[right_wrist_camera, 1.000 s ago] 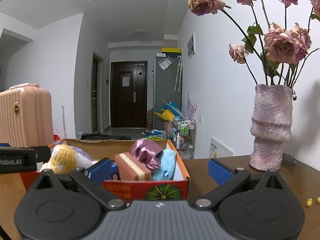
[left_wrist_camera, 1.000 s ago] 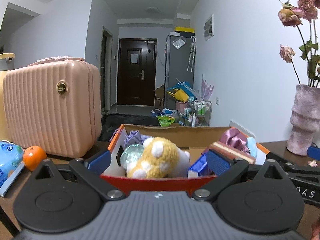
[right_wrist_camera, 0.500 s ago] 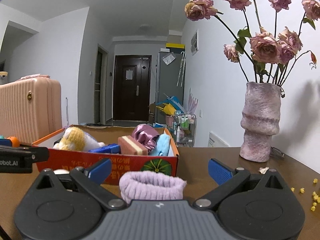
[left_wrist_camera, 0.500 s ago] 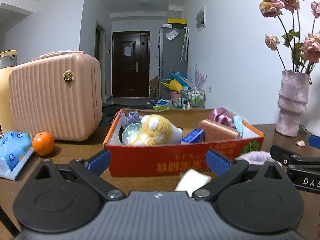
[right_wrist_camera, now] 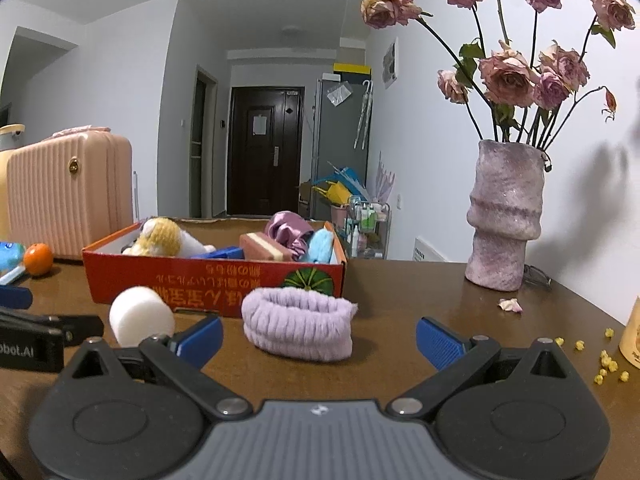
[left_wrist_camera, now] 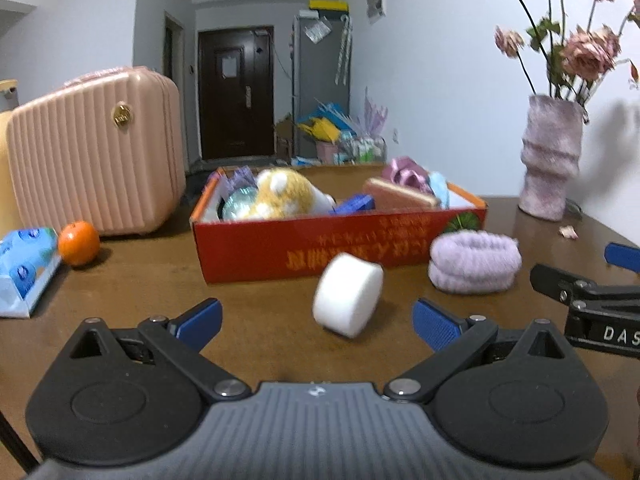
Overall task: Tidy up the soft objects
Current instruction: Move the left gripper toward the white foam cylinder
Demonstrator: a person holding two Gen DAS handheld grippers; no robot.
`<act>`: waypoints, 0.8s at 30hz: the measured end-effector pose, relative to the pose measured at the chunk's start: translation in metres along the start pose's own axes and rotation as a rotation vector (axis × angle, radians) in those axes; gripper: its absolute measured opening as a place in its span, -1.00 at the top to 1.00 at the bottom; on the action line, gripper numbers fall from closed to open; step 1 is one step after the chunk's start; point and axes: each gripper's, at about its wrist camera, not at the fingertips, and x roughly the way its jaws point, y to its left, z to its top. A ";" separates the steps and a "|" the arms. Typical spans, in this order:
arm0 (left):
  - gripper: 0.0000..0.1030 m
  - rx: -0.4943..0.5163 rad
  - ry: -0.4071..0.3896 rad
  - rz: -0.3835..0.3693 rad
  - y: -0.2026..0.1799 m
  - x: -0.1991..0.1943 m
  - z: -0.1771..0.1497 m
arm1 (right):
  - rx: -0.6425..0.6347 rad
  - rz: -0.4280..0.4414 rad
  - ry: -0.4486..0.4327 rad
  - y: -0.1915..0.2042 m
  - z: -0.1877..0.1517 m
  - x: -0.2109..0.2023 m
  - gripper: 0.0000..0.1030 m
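A red cardboard box on the brown table holds a yellow plush toy, a pink sponge, a purple satin scrunchie and a blue cloth. A white foam cylinder lies on the table in front of the box. A lilac fuzzy headband lies to its right. My left gripper is open, just short of the cylinder. My right gripper is open, just short of the headband.
A pink ribbed case stands left of the box, with an orange and a blue wipes pack nearby. A pink vase of dried roses stands at the right. Yellow crumbs and a petal lie on the table.
Both grippers have pulled back from over the box and dropped lower. The white cylinder and lilac headband on the table have come into view in front of them.
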 end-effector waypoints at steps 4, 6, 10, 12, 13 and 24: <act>-1.00 0.003 0.031 -0.016 -0.003 -0.002 -0.005 | 0.003 0.002 0.005 -0.002 -0.002 -0.003 -1.00; -1.00 0.006 0.038 -0.016 -0.004 -0.002 -0.007 | 0.005 0.006 0.011 -0.002 -0.001 -0.002 -1.00; -1.00 0.008 0.049 -0.014 -0.004 0.000 -0.007 | 0.008 0.004 0.013 -0.003 -0.001 0.000 -1.00; -1.00 0.004 0.058 -0.020 -0.004 0.002 -0.007 | 0.012 0.003 0.013 -0.004 -0.001 0.000 -1.00; -1.00 0.002 0.061 -0.021 -0.003 0.003 -0.007 | 0.013 0.002 0.014 -0.004 -0.001 0.000 -1.00; -1.00 0.023 0.066 -0.019 -0.007 0.017 -0.003 | 0.023 -0.028 0.020 -0.006 -0.001 0.005 -1.00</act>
